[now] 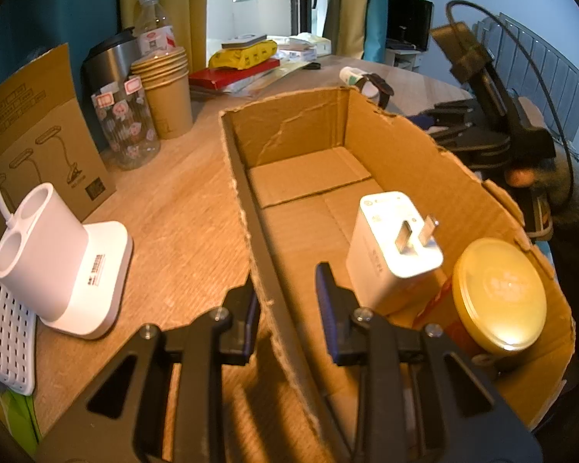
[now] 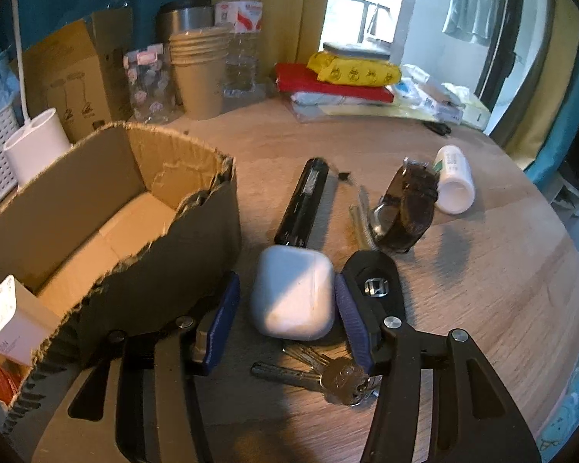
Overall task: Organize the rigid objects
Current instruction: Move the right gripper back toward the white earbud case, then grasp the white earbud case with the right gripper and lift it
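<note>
A white rounded plastic earbud case (image 2: 292,296) was seen lying flat on the wooden tabletop (image 2: 482,270), beside a torn brown cardboard box (image 2: 166,266) holding a white plug adapter (image 1: 393,245).

Left tongs (image 1: 287,301) spread apart, right tongs (image 2: 285,308) likewise

a home: curtains (image 1: 166,4), hung laundry (image 2: 471,4), cluttered table (image 2: 482,270).
</note>
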`<state>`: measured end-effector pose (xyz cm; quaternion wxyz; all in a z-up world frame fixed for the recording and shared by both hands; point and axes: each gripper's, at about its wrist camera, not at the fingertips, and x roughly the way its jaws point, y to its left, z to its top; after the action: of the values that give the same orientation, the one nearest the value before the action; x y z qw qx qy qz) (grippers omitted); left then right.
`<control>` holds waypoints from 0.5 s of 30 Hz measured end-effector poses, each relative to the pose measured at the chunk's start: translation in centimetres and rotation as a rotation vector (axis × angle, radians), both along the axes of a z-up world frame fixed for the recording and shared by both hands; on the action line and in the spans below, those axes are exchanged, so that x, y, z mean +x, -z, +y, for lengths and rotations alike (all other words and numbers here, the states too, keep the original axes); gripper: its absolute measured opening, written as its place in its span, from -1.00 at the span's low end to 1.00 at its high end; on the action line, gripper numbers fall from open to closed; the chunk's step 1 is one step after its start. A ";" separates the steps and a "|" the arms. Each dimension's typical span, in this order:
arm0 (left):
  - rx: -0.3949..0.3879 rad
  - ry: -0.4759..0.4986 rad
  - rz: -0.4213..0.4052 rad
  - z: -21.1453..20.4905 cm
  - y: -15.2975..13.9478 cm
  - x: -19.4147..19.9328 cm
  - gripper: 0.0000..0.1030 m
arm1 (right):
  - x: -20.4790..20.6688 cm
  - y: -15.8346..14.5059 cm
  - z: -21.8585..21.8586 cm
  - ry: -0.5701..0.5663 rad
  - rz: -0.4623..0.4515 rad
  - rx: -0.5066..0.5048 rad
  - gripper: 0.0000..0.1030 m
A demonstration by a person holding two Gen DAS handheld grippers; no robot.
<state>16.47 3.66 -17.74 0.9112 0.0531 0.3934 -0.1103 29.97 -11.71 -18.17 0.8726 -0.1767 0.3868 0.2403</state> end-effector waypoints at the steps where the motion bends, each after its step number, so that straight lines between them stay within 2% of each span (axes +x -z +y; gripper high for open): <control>1: 0.001 0.000 -0.001 0.0 0.0 0.0 -0.45 | 0.2 0.2 -0.1 0.000 0.022 0.001 0.04; 9: 0.000 0.000 0.000 0.0 0.0 0.0 -0.45 | 0.6 0.2 -0.3 0.014 0.036 0.026 -0.05; 15: 0.000 0.000 0.000 0.0 0.0 0.0 -0.45 | -0.4 -0.8 -0.8 0.035 -0.014 0.051 -0.05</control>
<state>16.50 3.65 -17.77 0.9112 0.0533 0.3932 -0.1104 29.56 -12.51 -17.40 0.8836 -0.1492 0.3777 0.2333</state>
